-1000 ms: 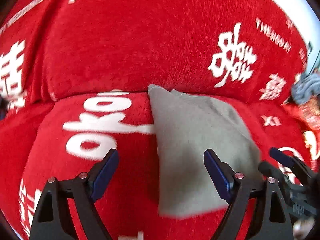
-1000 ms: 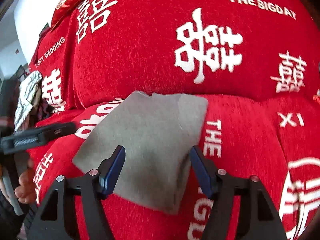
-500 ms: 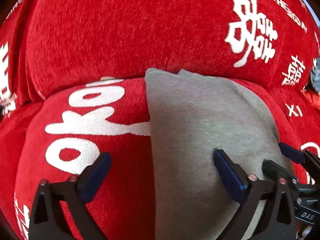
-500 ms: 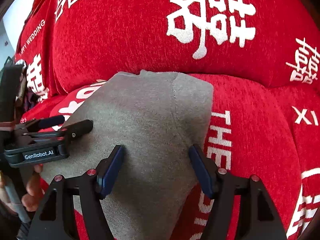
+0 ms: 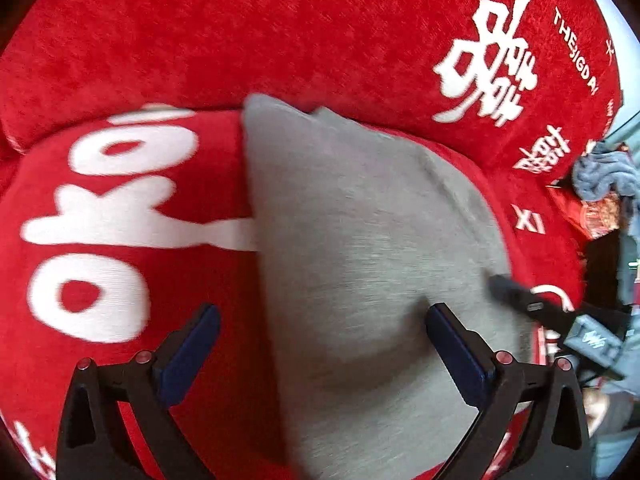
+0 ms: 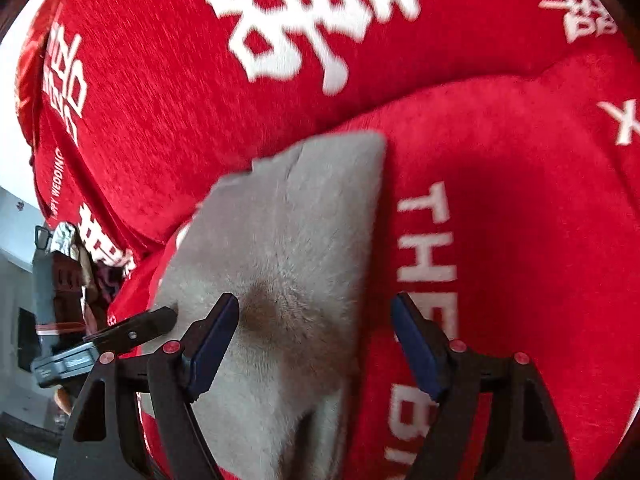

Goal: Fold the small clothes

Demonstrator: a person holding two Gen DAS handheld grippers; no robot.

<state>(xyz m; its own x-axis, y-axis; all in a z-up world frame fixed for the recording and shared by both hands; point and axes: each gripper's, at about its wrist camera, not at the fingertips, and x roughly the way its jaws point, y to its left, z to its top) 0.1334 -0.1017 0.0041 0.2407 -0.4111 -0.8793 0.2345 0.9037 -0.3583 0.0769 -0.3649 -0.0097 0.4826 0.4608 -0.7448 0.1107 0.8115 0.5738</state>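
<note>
left gripper [image 5: 322,354]: jaws at full spread, just opened, nothing clamped. the left edge of the grey garment [image 5: 360,264] runs between the fingers; the right pad sits over the cloth, the left pad over the red cover [image 5: 120,360].

right gripper [image 6: 314,346]: jaws wide, just opened further, not gripping. the garment's right edge passes between the fingers, toward 12 o'clock; whether the left pad touches the cloth cannot be told.

garment position: flat on the seat cushion of the red cover with white lettering, its far end at 12 o'clock against the backrest [image 5: 280,40]. a faint seam runs lengthwise down it.

handling, as a judgement: light, soft, fleecy knit; limp, not fragile. it will sag when lifted and may drag on the plush cover. take hold at the near corners, one per gripper, pinching the edge only and not the cover below.

far field: crumpled bluish cloth [image 5: 604,176] at 3 o'clock in the left view.
</note>
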